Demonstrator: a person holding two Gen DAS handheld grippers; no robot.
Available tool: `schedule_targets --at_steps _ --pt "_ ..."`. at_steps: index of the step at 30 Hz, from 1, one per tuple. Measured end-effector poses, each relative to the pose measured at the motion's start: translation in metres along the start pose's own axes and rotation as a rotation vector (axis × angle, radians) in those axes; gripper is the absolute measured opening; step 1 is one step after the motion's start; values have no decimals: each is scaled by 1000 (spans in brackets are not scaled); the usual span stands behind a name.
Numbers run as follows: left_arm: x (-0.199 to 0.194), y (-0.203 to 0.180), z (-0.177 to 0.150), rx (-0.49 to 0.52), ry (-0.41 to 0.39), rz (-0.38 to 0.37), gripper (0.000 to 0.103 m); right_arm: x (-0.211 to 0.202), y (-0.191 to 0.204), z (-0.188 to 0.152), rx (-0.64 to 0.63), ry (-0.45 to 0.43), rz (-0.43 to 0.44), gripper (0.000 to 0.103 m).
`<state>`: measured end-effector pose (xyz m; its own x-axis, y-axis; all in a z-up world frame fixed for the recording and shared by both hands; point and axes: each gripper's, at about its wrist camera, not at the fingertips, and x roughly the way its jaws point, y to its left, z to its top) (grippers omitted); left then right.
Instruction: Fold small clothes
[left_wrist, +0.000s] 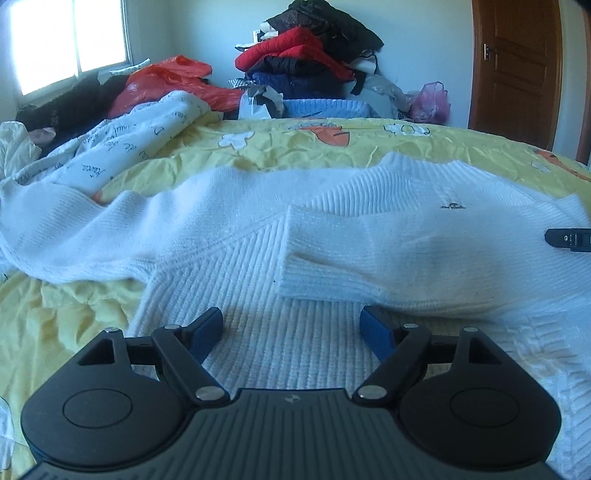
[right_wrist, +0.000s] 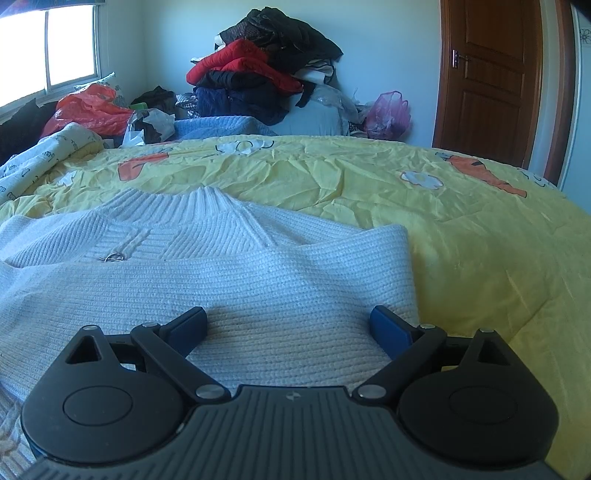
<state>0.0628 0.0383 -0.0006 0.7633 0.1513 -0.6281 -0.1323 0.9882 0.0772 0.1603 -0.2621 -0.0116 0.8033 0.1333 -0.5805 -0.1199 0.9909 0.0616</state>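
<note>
On the bed (right_wrist: 480, 229), the white sweater (left_wrist: 258, 236) has one sleeve (left_wrist: 388, 258) folded across mid-frame, the other still outstretched left; both grippers (left_wrist: 291, 325) (right_wrist: 290, 323) hover released, fingers empty.

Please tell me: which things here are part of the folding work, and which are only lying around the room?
Part of the job:
white knitted sweater
its folded-in sleeve

Only lying about:
pile of dark and red clothes
red plastic bag
pink plastic bag
white printed quilt
</note>
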Motion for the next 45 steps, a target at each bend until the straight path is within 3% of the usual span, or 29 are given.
schedule_targets --at_steps 9,13,15,19,21,25,27,30,33,36,38,40,42,45 --pt "5 11 -1 -46 15 -61 88 0 0 0 0 -1 1 95" --pt "-14 35 -2 -64 -35 -127 89 0 0 0 3 -1 3 95" --pt "-26 58 -1 -83 -98 -103 89 -1 -1 0 4 -2 5 95" --pt "-31 136 12 -173 -192 38 89 -1 0 -1 1 -4 4 95" --pt "-22 181 23 -274 -191 90 89 -1 1 -1 -1 -5 3 96" --pt "10 286 42 -568 -154 129 89 -1 1 0 -4 -5 3 96" --pt "26 322 47 -654 -151 182 89 -1 1 0 -5 -5 2 97" --pt "46 359 53 -685 -149 273 89 -1 2 0 -6 -5 4 97" --pt "65 374 56 -684 -117 273 89 -1 2 0 -8 -4 6 98" --pt "70 370 58 -626 -145 282 88 0 3 0 -10 -2 8 99" --pt "68 362 58 -578 -178 307 63 0 3 0 -13 0 8 99" --pt "69 357 62 -535 -184 334 27 0 3 0 -13 0 8 100" --pt "64 353 66 -513 -187 369 10 0 3 0 -14 0 7 100" --pt "52 347 76 -508 -214 413 7 0 4 0 -14 0 7 99"
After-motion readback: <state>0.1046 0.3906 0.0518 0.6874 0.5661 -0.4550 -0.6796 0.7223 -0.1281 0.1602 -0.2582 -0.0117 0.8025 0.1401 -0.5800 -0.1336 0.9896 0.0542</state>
